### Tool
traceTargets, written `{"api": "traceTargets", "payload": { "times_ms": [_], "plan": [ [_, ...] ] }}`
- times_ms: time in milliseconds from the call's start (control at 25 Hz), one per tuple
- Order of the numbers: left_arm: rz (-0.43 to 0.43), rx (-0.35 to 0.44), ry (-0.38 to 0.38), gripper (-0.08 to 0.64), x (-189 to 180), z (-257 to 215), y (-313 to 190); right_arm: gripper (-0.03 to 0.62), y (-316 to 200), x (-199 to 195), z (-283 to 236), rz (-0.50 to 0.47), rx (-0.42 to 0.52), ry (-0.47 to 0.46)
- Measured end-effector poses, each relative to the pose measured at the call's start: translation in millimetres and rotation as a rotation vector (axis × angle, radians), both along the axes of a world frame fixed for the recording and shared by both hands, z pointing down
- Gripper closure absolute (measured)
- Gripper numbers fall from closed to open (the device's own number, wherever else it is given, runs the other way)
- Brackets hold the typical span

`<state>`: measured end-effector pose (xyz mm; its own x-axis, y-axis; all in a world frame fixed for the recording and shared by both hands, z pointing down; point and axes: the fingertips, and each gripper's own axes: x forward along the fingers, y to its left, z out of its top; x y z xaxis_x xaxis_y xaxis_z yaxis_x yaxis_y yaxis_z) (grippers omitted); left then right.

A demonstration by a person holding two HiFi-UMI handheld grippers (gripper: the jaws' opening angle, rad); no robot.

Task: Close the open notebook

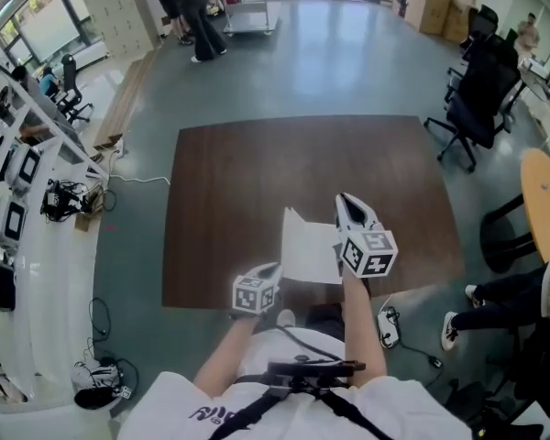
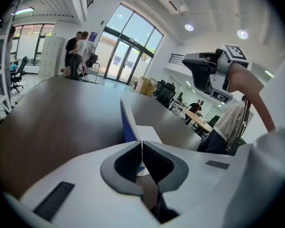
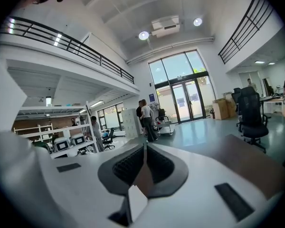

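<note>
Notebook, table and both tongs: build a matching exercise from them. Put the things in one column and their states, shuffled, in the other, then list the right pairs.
Things:
1. left tongs
2. right tongs
3. notebook cover
4. table

States:
A. brown, bears the notebook
B. blue, standing up from the white pages
C. shut, nothing between them
D. shut on the cover's edge

Pairs: 1-D, 2-C, 3-B, 4-A
</note>
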<state>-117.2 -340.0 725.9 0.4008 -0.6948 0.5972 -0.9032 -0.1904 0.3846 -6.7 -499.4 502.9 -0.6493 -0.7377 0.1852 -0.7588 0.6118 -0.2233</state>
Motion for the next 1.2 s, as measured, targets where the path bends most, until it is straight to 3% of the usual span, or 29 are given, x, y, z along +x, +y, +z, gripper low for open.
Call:
{"api": "traceTargets", "payload": {
  "times_ms": [240,720,1200],
  "plan": [
    [0.124,0.024,0.045,0.541,55,-17,-12,0.588,2,50,-4,0.09,0.007,-0.016],
    [0.343,-0.025,0.053,0.541,146,-7,-34,0.588,2,145,6,0.262,-0.019,-0.045],
    [0.45,-0.158,0.071,0.541,225,48,-46,0.588,1,204,46,0.341,-0.098,-0.05]
  ]
}}
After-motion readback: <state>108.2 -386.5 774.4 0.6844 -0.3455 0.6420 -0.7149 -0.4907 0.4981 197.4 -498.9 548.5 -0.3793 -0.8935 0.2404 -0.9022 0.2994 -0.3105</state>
